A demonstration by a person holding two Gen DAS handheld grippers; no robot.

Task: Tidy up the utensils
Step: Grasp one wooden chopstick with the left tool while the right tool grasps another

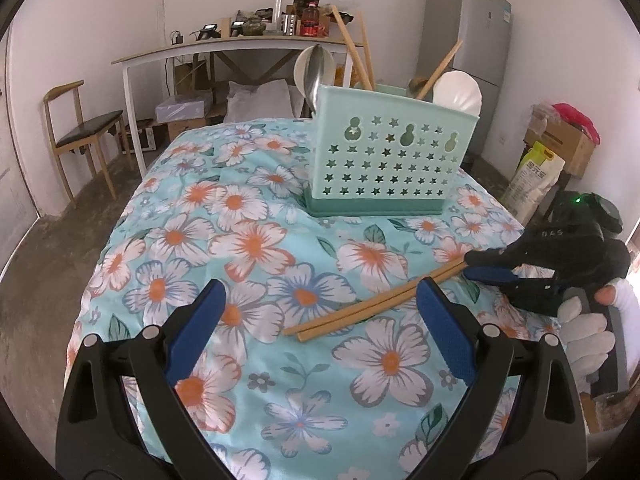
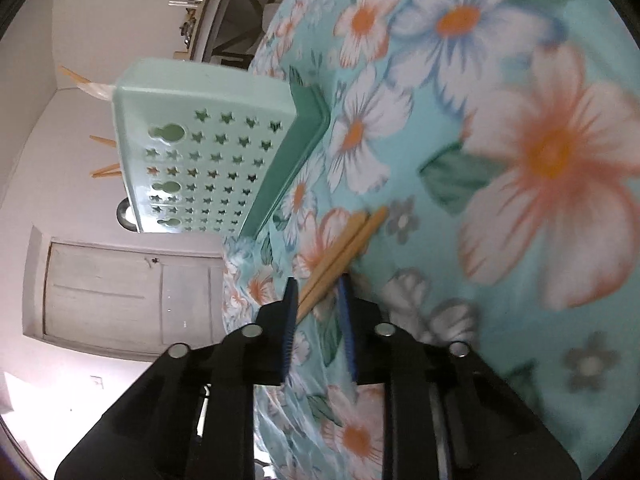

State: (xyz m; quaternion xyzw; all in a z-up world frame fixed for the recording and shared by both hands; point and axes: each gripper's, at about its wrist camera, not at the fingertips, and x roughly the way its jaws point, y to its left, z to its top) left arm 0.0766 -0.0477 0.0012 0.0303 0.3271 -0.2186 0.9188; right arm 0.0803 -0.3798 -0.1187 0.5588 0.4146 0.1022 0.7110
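Observation:
A pair of wooden chopsticks (image 1: 360, 308) lies side by side on the floral cloth (image 1: 240, 240). My right gripper (image 1: 474, 266) comes in from the right, held by a white-gloved hand (image 1: 584, 328), and is shut on the chopsticks' far end. In the right wrist view the chopsticks (image 2: 348, 240) run between the narrow jaws of the right gripper (image 2: 318, 292). My left gripper (image 1: 320, 292) stands wide open just over the near part of the pair, touching nothing. The mint utensil holder (image 1: 384, 168) (image 2: 208, 152) stands upright beyond, with spoons and chopsticks in it.
The cloth-covered table drops off at its left and far edges. Beyond it are a wooden chair (image 1: 80, 132), a long desk (image 1: 240, 48) with clutter, a grey fridge (image 1: 472, 40), and bags and boxes (image 1: 552, 160) at the right.

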